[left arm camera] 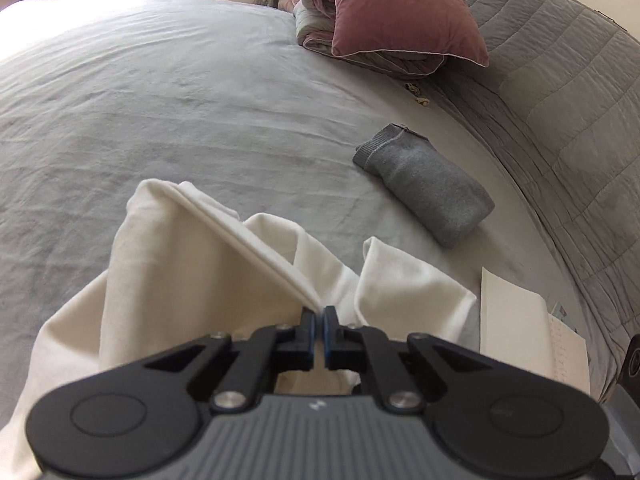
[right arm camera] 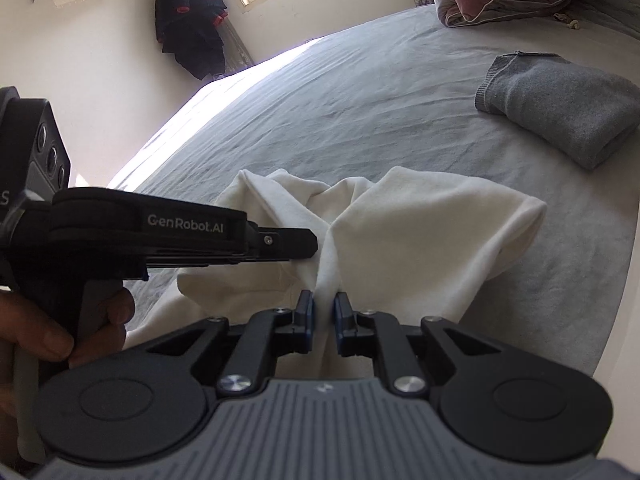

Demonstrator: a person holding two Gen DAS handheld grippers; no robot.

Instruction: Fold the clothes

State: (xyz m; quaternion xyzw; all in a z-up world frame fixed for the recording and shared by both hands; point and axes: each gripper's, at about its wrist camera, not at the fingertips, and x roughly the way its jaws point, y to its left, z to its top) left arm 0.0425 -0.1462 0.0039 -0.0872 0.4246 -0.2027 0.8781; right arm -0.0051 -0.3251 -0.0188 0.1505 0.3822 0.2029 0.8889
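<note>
On the pale grey bedsheet (left arm camera: 160, 120), as the left wrist view showed it, a soft cream-white cotton garment (left arm camera: 168, 260) lay bunched just ahead of the left gripper (left arm camera: 321, 314). That gripper's fingers were together, pinching a seamed edge of the garment at their tips. A folded grey knit garment (left arm camera: 424, 190) rested apart to the right, a dusky pink pillow (left arm camera: 400, 8) sat on rolled bedding at the far end, and a flat pale paper sheet (left arm camera: 516, 316) lay near the right edge. From the right wrist view, the same cream-white garment (right arm camera: 420, 232) rose in a gathered ridge into the right gripper (right arm camera: 325, 304), whose fingers were clamped on a thicker fold of it with a narrow gap between the pads. The left gripper (right arm camera: 314, 245) entered from the left, carried by a hand (right arm camera: 52, 332), its tip against the cloth just beside the right gripper's hold. The grey knit garment (right arm camera: 560, 108) lay well apart at the upper right. The cream fabric appeared light, limp and non-fragile; it would likely drape and slip if held by one layer. Hold was best taken at seams or hems, with the two holds spread apart to tension the cloth.
</note>
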